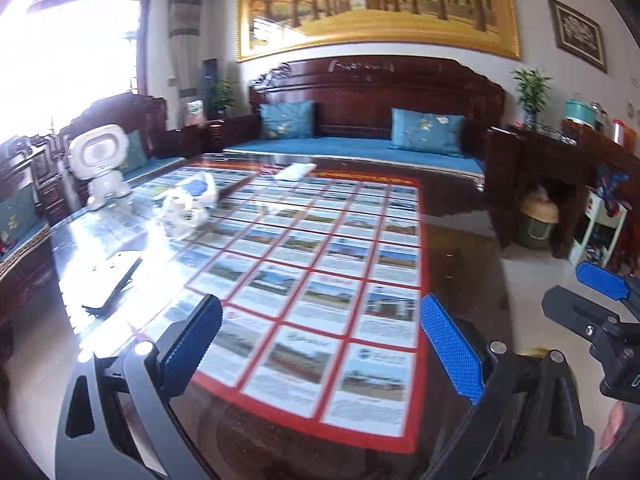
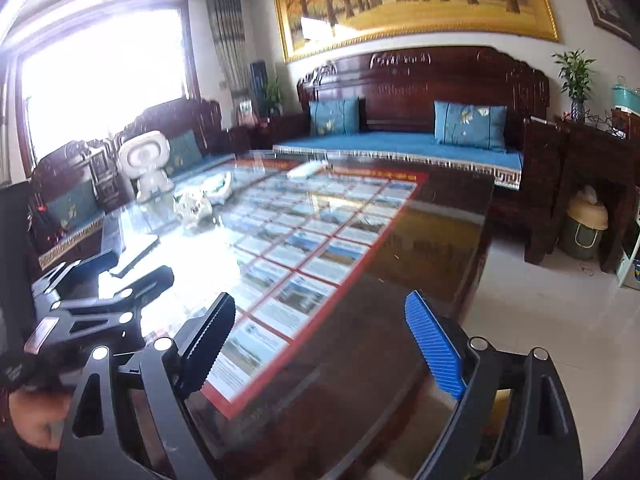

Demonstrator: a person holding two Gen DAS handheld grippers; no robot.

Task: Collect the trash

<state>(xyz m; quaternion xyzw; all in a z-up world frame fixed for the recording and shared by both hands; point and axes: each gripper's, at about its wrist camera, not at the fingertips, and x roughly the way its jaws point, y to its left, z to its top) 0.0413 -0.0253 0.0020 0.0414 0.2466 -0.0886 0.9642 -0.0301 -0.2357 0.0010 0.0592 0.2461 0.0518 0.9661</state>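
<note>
A crumpled white and blue plastic bag lies on the glass coffee table at the far left; it also shows in the right wrist view. A white wad of tissue lies at the table's far edge, and shows in the right wrist view. My left gripper is open and empty above the near end of the table. My right gripper is open and empty over the table's near right corner. Both are far from the trash.
A white toy robot stands at the table's far left corner. A dark flat tablet lies at the left edge. A green bin with a beige lid stands under the side cabinet at right. A wooden sofa with blue cushions runs behind the table.
</note>
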